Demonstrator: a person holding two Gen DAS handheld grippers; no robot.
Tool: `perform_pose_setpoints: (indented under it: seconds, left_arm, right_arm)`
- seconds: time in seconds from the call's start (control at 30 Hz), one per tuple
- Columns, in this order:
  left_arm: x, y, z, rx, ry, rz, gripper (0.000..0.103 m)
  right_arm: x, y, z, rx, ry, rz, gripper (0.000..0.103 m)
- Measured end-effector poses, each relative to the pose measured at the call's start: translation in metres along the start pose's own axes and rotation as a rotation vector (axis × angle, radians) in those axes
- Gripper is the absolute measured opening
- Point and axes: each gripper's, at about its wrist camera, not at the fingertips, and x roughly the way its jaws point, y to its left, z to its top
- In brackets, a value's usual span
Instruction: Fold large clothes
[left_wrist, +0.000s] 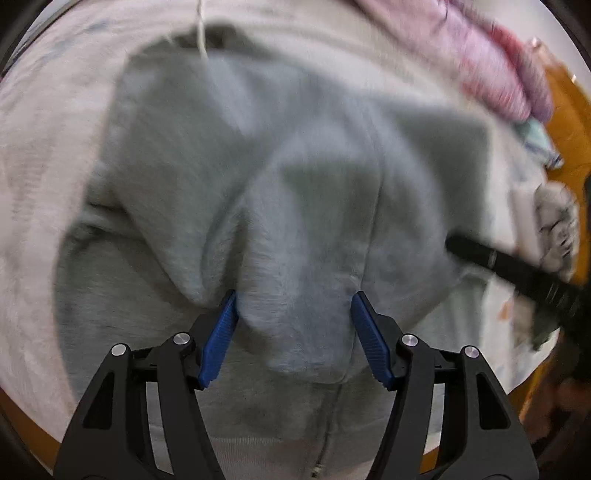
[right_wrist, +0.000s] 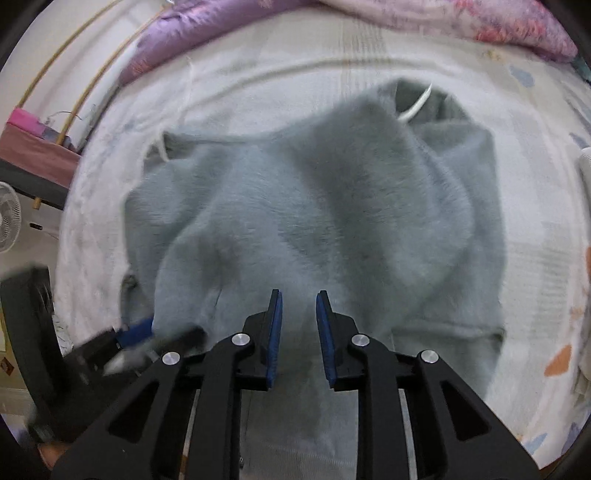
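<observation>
Grey hoodie (left_wrist: 295, 192) lies bunched on the bed (right_wrist: 535, 240), bottom hem cut off. Left hand-held gripper (left_wrist: 293, 306) is wide over a fold; right hand-held gripper (right_wrist: 298, 306) is narrow, gripping nothing. Everything's blurry.

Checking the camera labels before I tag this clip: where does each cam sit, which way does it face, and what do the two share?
Left wrist: on the left gripper, looking steeply down at the grey hoodie on the bed; own jaws stand wide open over a fold; the right gripper enters at right.
Right wrist: on the right gripper, looking steeply down at the hoodie; jaws narrowly apart, nothing pinched; the left gripper shows at left.
Shared: hoodie, white drawstring, pale bedsheet, pink quilt.
</observation>
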Motion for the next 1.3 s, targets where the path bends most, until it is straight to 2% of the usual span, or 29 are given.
perform_pose_setpoints:
  seconds: [0.03,0.13,0.17,0.27,0.43,0.57,0.7,0.77,0.9,0.97,1.1,1.2,1.3]
  left_arm:
    - [0.012,-0.001,-0.003,-0.003,0.032,0.016,0.064]
    - [0.022,-0.007,-0.006,0.026,0.038,0.065,0.069]
    - [0.024,-0.009,-0.007,0.031,0.041,0.077,0.070]
    - [0.028,-0.012,-0.006,0.030,0.051,0.104,0.072]
    - [0.025,-0.021,0.006,0.032,0.080,0.144,0.073]
    - [0.012,-0.034,0.016,0.044,0.073,0.188,0.074]
    - [-0.008,-0.046,0.031,0.057,0.029,0.213,0.076]
    - [-0.018,-0.047,0.044,0.046,-0.009,0.211,0.076]
    - [-0.018,-0.037,0.077,0.010,-0.057,0.215,0.078]
    - [-0.012,-0.021,0.090,-0.018,-0.055,0.221,0.078]
    - [0.017,0.023,0.100,-0.104,0.009,0.156,0.078]
    - [0.021,0.029,0.105,-0.089,0.018,0.143,0.079]
    - [0.012,0.028,0.109,-0.094,0.033,0.122,0.079]
  right_arm:
    - [0.008,-0.005,0.001,-0.004,0.024,-0.028,0.019]
    - [0.029,-0.031,-0.005,0.019,0.077,-0.118,0.012]
    - [0.031,-0.038,-0.007,0.032,0.082,-0.120,0.000]
    - [0.033,-0.054,-0.009,0.083,0.089,-0.069,0.000]
    - [0.024,-0.044,-0.002,0.072,0.116,-0.078,0.000]
    - [-0.001,-0.032,0.010,0.051,0.070,-0.053,0.005]
    - [-0.020,-0.019,0.034,0.006,0.004,-0.041,0.006]
    - [-0.021,-0.021,0.049,-0.012,-0.021,-0.034,0.006]
    - [0.000,-0.038,0.065,0.008,-0.002,-0.061,0.004]
    - [0.017,-0.057,0.067,0.031,0.047,-0.075,0.000]
    - [0.034,-0.073,0.067,0.063,0.078,-0.043,0.000]
    - [0.036,-0.071,0.068,0.048,0.088,-0.059,0.000]
    - [0.026,-0.071,0.073,0.092,0.101,-0.024,0.000]
